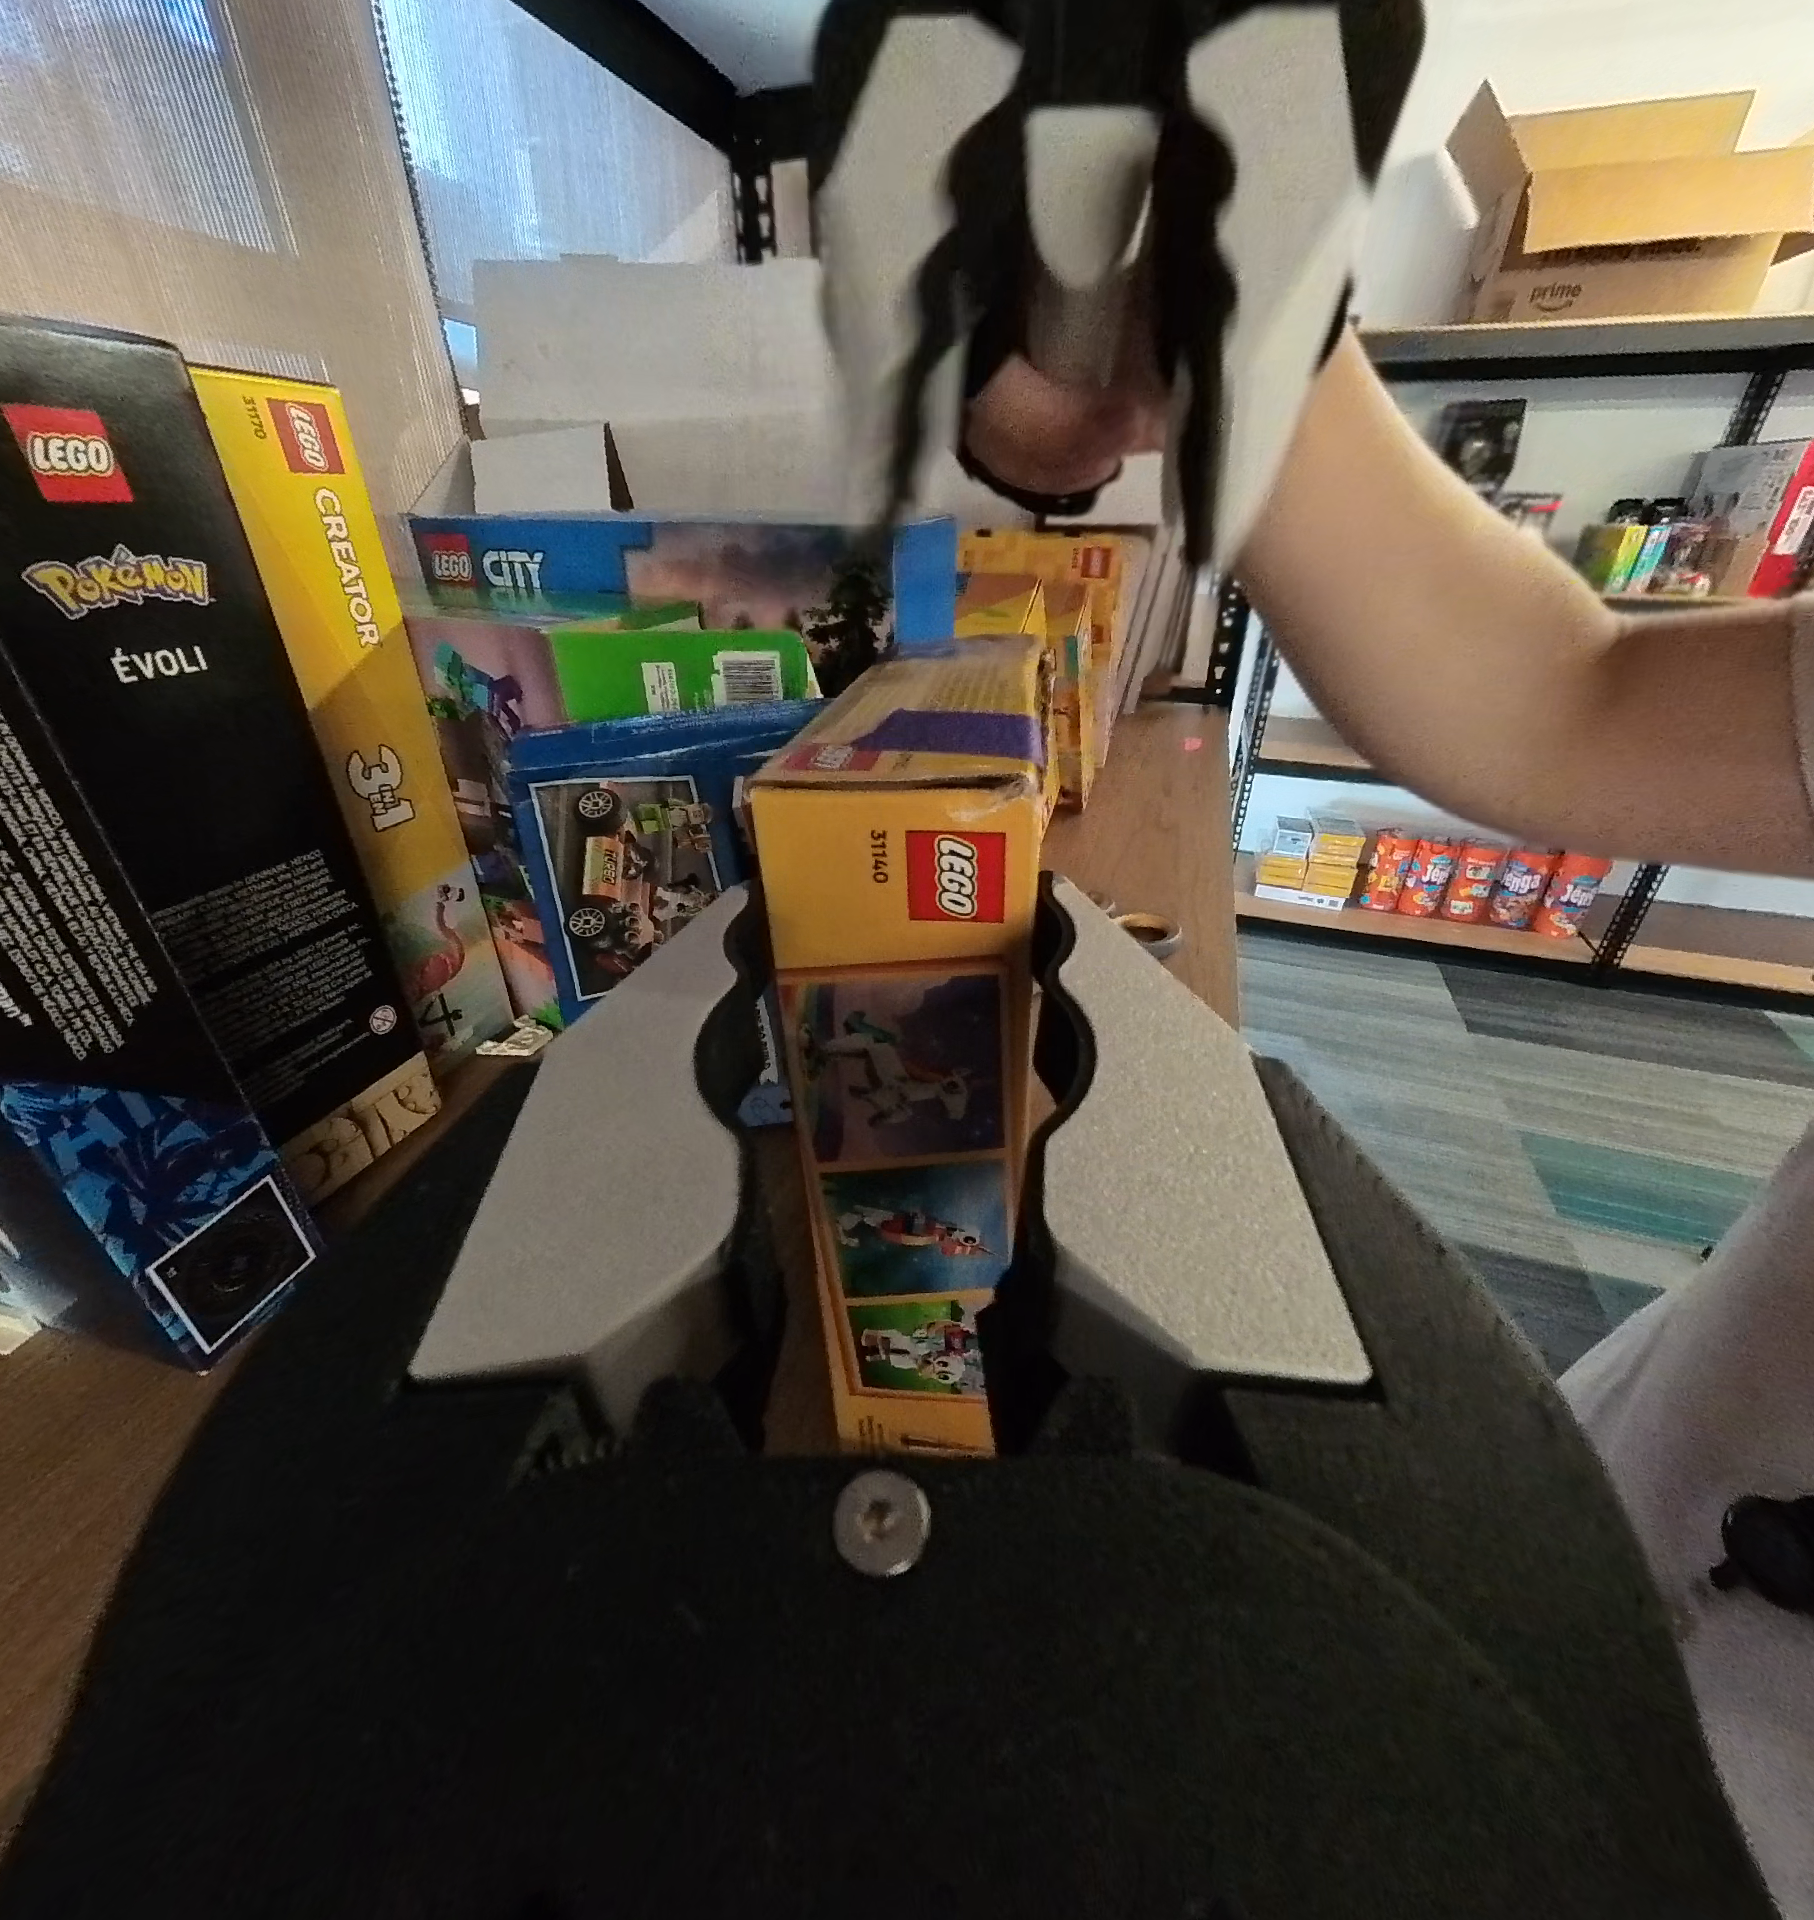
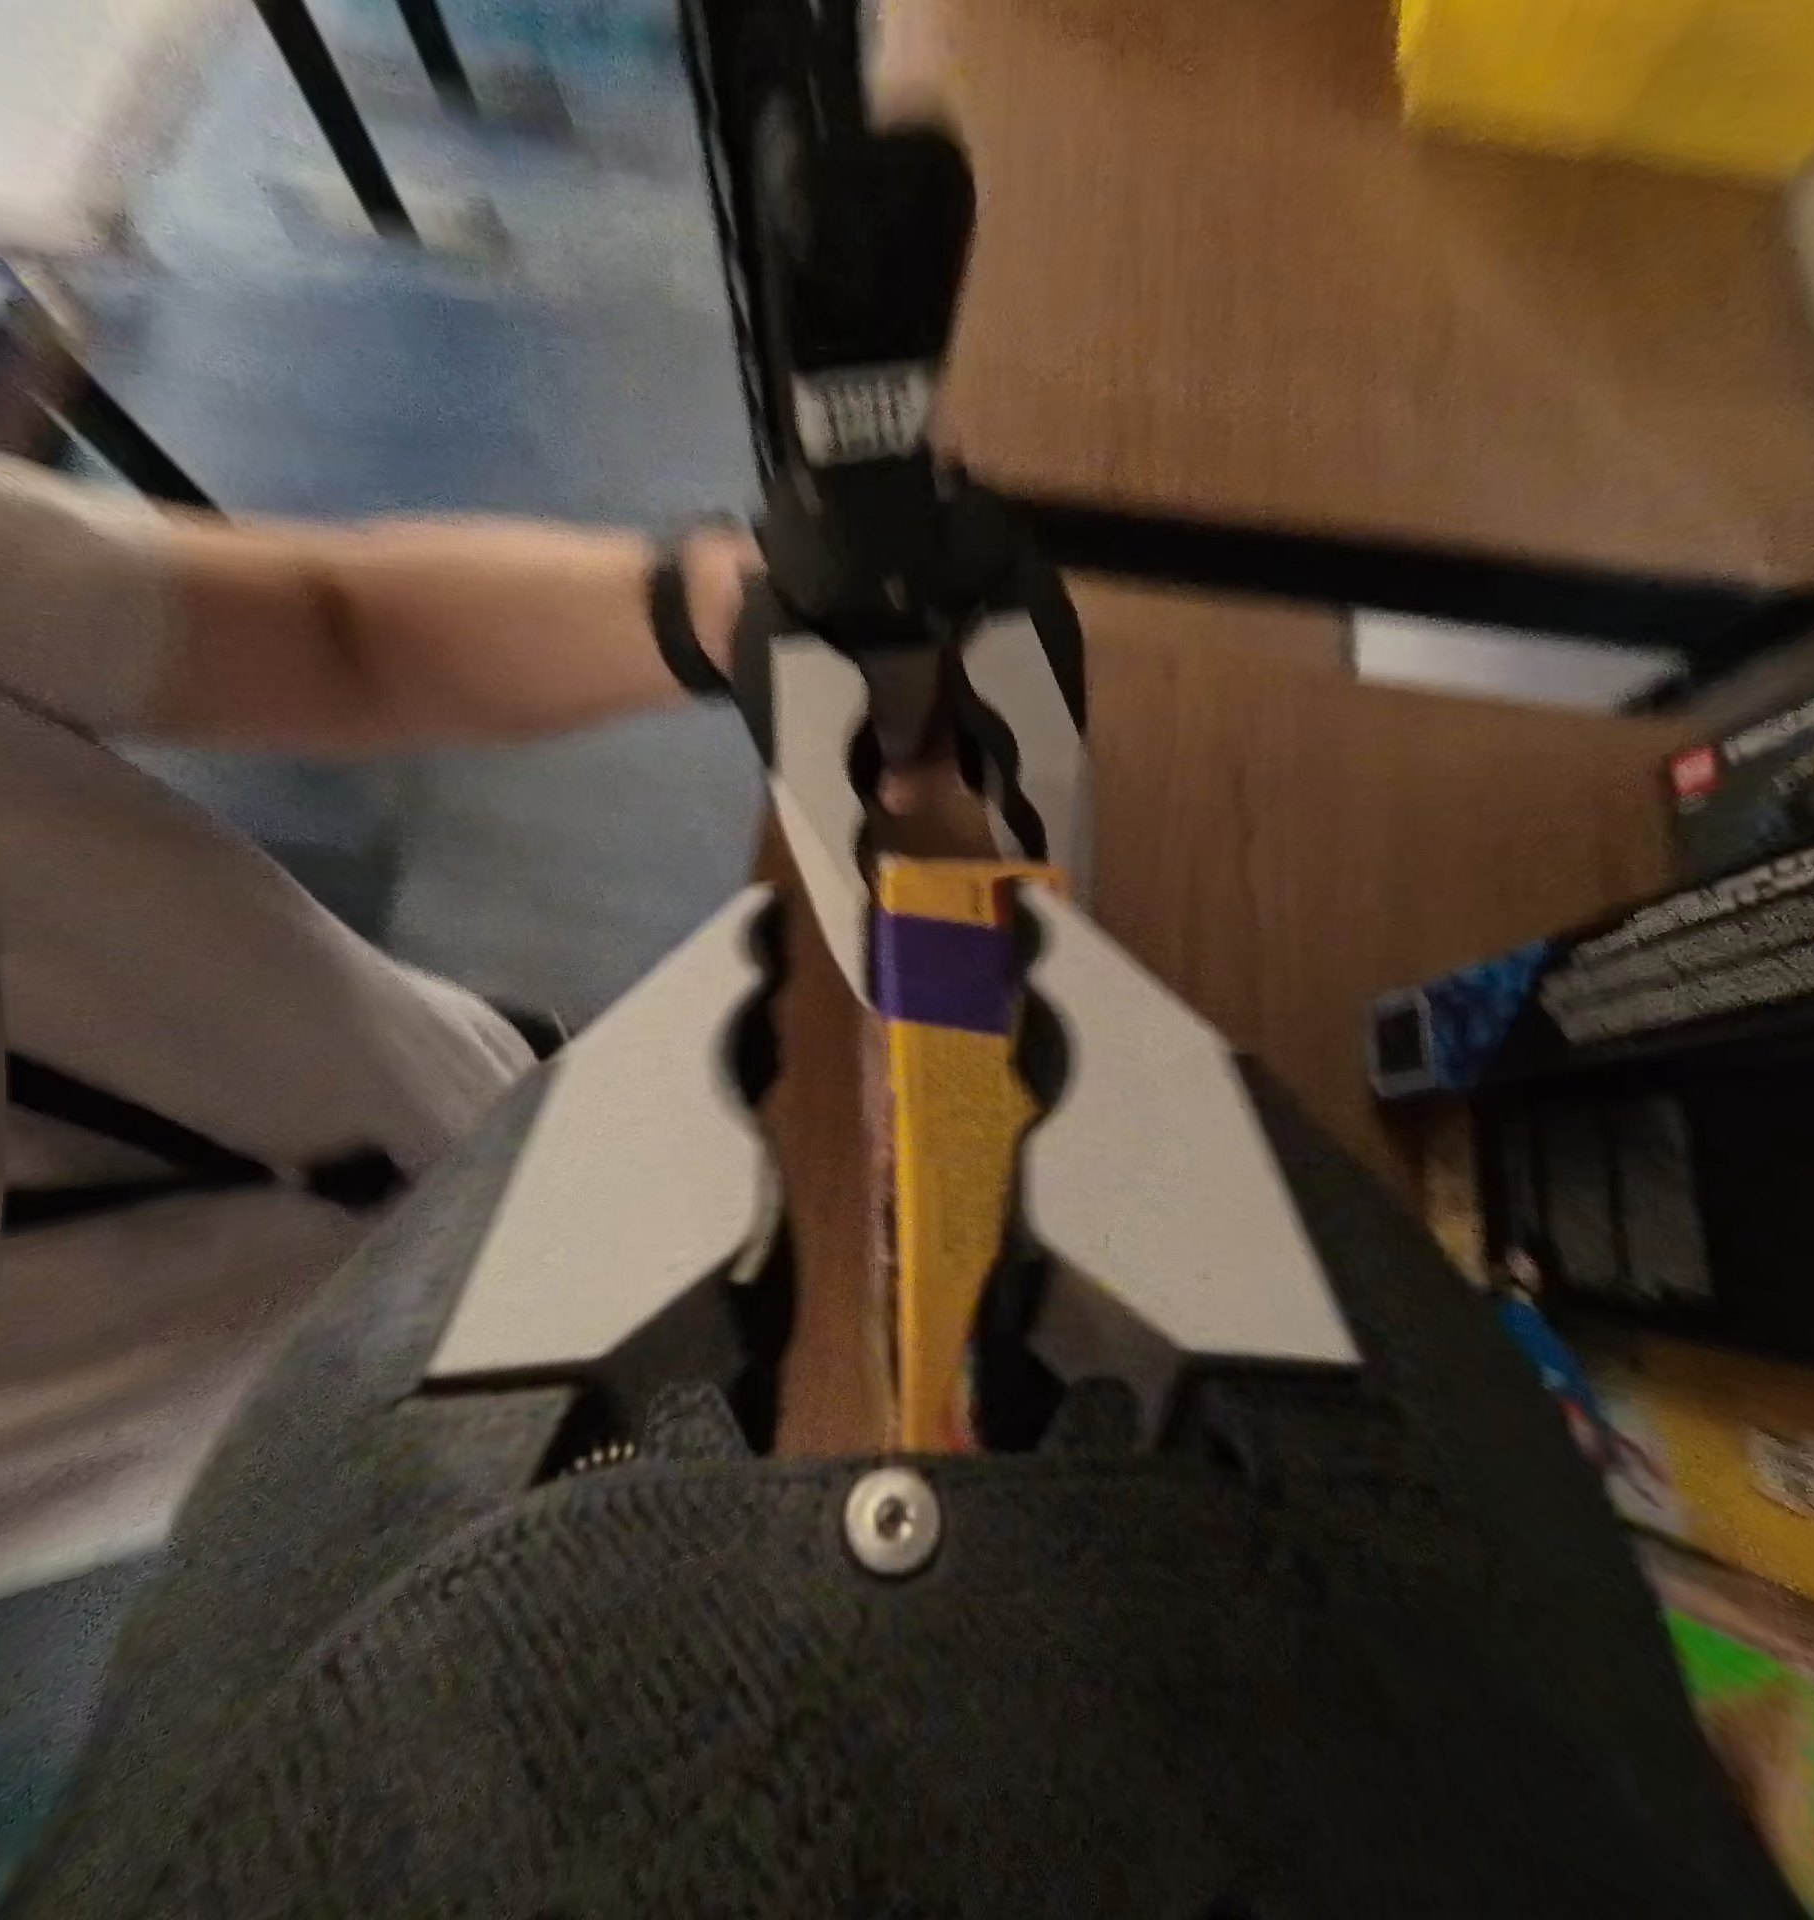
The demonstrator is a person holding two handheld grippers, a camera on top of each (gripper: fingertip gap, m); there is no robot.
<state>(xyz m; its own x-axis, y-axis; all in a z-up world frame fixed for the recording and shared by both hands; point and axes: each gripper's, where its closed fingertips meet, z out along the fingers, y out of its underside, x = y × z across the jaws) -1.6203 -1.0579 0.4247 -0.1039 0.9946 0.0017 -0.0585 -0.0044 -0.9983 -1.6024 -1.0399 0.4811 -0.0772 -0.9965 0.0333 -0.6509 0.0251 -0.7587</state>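
Between the left gripper's (image 1: 892, 935) fingers, a yellow toy box (image 1: 898, 1049) sits grasped; above it, the right gripper (image 2: 898, 925) straddles the box's purple-taped top, grip uncertain.

A yellow box (image 1: 887, 1091) with a purple band and a red logo square sits between the grey fingers (image 1: 612, 1164) of a black gripper (image 1: 887, 935); beside it stand a black box (image 1: 103, 790), a yellow box with red logo (image 1: 363, 748) and blue boxes (image 1: 612, 873) on a brown wood-grain surface (image 1: 1142, 810)

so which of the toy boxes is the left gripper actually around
The small yellow box with a purple band on top, standing between the left gripper fingers. The black, tall yellow and blue boxes stand off to its left.
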